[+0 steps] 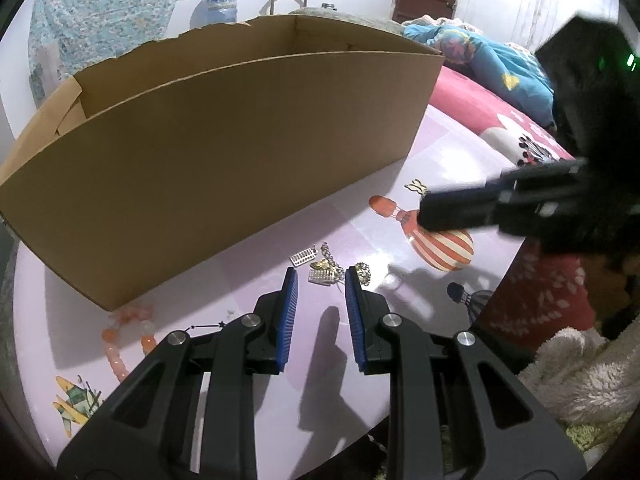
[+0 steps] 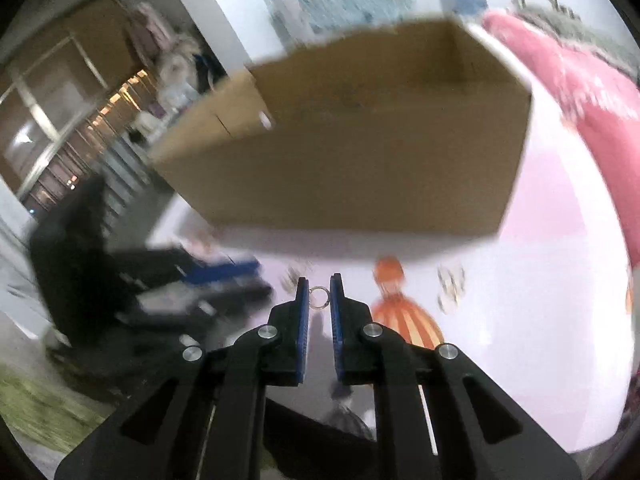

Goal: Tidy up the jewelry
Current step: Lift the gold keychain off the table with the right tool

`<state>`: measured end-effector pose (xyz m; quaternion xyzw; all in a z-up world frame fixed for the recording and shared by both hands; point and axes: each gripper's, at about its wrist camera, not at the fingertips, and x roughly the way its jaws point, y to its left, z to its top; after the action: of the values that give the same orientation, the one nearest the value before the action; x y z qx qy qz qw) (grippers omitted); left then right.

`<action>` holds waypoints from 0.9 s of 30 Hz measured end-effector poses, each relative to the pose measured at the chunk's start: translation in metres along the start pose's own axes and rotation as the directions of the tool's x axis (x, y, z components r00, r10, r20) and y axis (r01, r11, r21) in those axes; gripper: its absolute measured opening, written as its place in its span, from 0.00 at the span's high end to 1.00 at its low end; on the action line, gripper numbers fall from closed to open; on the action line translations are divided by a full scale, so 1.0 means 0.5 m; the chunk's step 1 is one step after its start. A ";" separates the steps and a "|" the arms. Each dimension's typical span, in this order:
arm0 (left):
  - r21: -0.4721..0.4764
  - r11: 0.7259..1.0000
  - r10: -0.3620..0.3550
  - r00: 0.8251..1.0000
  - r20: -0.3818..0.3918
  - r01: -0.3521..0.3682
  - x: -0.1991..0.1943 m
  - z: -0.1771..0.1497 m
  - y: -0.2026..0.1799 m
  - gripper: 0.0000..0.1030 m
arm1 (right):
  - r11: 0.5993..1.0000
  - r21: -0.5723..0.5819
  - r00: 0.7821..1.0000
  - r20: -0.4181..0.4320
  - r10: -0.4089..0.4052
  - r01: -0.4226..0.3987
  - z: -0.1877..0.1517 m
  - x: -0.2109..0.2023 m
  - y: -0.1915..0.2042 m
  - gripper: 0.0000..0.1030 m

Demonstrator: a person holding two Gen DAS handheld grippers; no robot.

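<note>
Right wrist: right hand-held gripper (image 2: 319, 286) pinches a ring (image 2: 319, 298) — cardboard box (image 2: 360, 152) ahead (blurred).

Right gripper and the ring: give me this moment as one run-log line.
right gripper: shut on small ring | left gripper: open above gold jewelry pile | cardboard box: behind, open-topped

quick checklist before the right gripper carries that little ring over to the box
1. Ring sits between the right gripper jaws: ok.
2. Grip firm enough to carry: cannot tell; the picture is blurred.
3. Cardboard box open on top: ok.
4. Left gripper jaws empty, hovering over the gold chain pile: ok.
5. Path from ring to box clear of the left gripper: ok.
6. Box contents: cannot tell; the floor is hidden.
</note>
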<state>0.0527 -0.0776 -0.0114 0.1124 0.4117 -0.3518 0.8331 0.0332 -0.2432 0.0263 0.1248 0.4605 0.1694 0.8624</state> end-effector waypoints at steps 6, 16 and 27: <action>0.003 1.000 0.006 1.000 -0.010 -0.006 0.005 0.004 -0.001 0.78 | 1.000 0.019 1.000 -0.005 0.002 -0.002 -0.014 0.008 -0.007 0.90; 0.010 0.999 0.037 0.997 -0.066 -0.037 0.039 0.019 -0.006 0.78 | 1.000 0.032 1.000 -0.001 -0.001 0.001 -0.010 0.023 -0.005 0.89; -0.006 0.998 0.069 0.989 -0.130 -0.070 0.049 0.037 -0.004 0.78 | 0.999 0.031 1.000 0.001 0.008 -0.008 -0.008 0.035 -0.004 0.89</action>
<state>0.0726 -0.0997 -0.0180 0.1449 0.4625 -0.3124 0.8170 0.0393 -0.2379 0.0101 0.1403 0.4623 0.1655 0.8598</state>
